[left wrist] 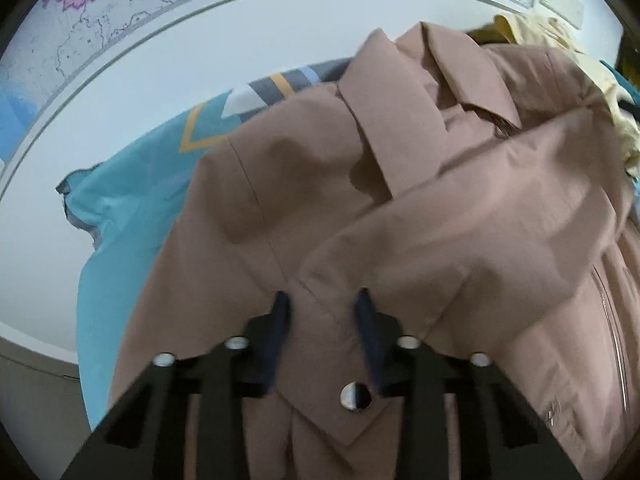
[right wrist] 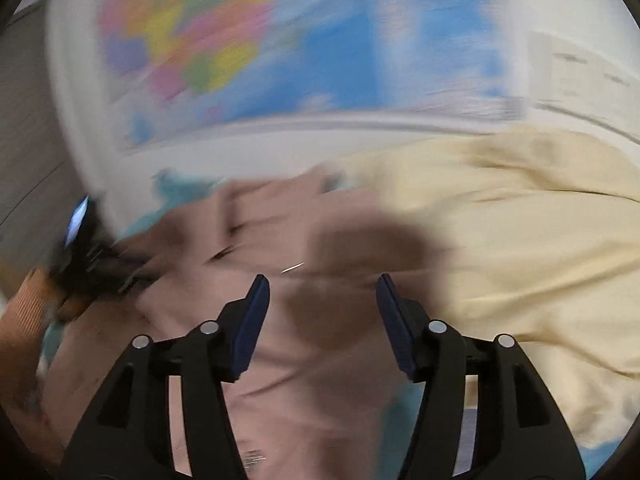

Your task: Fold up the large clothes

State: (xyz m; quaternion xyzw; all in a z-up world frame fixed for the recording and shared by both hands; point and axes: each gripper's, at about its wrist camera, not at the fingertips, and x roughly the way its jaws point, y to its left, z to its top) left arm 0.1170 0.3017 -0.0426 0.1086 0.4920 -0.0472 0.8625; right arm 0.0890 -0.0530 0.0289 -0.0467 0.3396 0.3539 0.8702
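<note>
A large dusty-pink coat [left wrist: 400, 200] lies rumpled on a patterned teal cloth [left wrist: 132, 220], its collar toward the far side. My left gripper [left wrist: 323, 306] points down at the coat's near part. A strap with a snap button [left wrist: 355, 396] runs between its dark blue fingers [left wrist: 282, 312]; the jaws stand narrow but do not visibly pinch it. In the blurred right wrist view, my right gripper [right wrist: 323, 292] hovers open over the coat [right wrist: 320, 360] with nothing between its fingers. At that view's left edge is the left gripper [right wrist: 80, 248], held by a hand in an orange sleeve [right wrist: 28, 320].
A cream garment [right wrist: 520, 260] lies piled to the right of the coat, also showing as cream cloth [left wrist: 532, 28] at the far right. The clothes rest on a white table [left wrist: 120, 100]. A coloured map [left wrist: 100, 8] hangs on the wall behind.
</note>
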